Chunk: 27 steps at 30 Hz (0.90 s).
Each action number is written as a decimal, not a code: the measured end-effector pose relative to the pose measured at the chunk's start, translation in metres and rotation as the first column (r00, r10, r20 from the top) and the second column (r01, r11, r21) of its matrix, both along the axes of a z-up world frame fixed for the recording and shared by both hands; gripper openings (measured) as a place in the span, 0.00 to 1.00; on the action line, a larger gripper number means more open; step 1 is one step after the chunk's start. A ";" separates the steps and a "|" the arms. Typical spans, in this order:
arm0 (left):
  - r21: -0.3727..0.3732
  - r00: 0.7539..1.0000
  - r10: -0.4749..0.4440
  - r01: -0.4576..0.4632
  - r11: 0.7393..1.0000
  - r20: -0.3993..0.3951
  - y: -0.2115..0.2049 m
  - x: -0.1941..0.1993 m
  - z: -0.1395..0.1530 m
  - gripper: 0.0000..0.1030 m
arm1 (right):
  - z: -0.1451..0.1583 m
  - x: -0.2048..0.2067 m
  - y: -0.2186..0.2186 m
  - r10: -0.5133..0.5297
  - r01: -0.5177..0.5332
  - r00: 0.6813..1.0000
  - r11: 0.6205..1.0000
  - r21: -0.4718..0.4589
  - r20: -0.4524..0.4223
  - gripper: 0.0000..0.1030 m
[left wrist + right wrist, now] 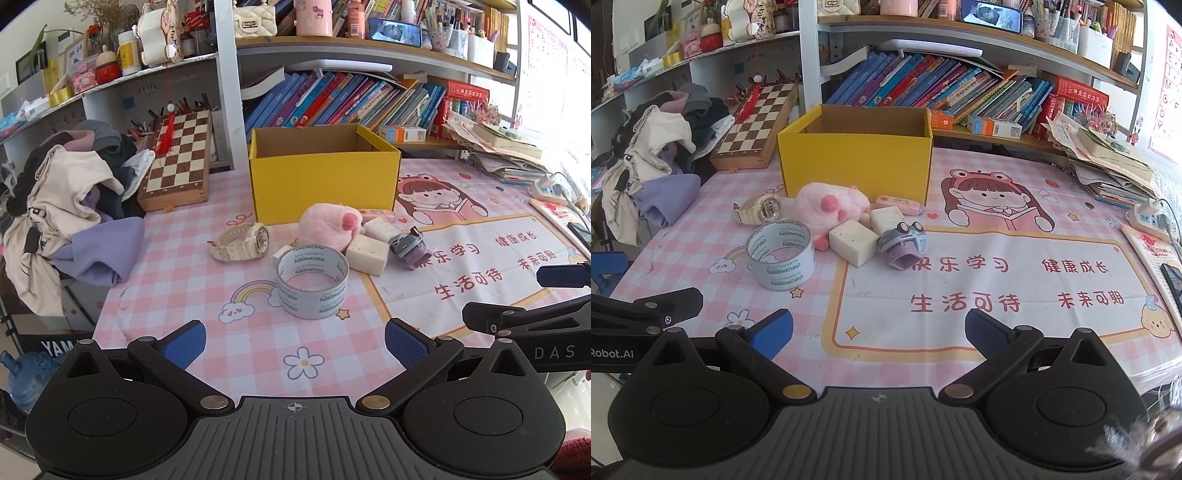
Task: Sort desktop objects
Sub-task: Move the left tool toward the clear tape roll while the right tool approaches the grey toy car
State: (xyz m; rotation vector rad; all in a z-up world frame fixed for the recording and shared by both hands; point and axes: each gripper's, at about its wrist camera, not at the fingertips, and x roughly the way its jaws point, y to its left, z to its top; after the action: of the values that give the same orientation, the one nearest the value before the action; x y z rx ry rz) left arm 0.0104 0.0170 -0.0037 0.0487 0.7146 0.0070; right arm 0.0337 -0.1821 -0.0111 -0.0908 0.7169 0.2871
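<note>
A clear tape roll (312, 286) (780, 255) stands on the pink checked desk mat. Behind it lie a cream wristwatch (242, 242) (759, 209), a pink plush toy (330, 226) (831, 208), two cream blocks (367, 254) (854, 242), a purple toy car (410, 245) (903, 243) and a pink case (897, 204). An open yellow box (323, 184) (855, 162) stands behind them, seemingly empty. My left gripper (295, 343) is open and empty, just short of the tape. My right gripper (879, 334) is open and empty over the mat's printed panel.
A pile of clothes (70, 206) (653, 166) and a wooden chessboard (177, 162) (757, 125) sit at the left. Stacked papers and books (506, 151) (1108, 162), a power strip (1150, 218) and a phone (1172, 280) lie at the right. Bookshelves rise behind the desk.
</note>
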 end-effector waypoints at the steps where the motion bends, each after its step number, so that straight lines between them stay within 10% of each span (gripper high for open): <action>1: -0.001 1.000 0.001 -0.001 1.000 0.000 0.000 0.001 0.000 1.00 | 0.000 0.001 0.000 0.002 -0.002 1.000 1.000 0.002 0.000 0.98; 27: -0.032 0.997 0.048 -0.050 0.998 -0.058 -0.015 0.045 -0.013 1.00 | -0.006 0.064 -0.007 0.108 -0.108 0.992 0.994 -0.003 -0.059 0.73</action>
State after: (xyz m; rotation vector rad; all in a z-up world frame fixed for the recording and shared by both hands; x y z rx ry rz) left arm 0.0558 0.0018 -0.0163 -0.0001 0.7724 0.0407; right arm 0.0976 -0.1889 -0.0170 -0.1282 0.7726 0.3921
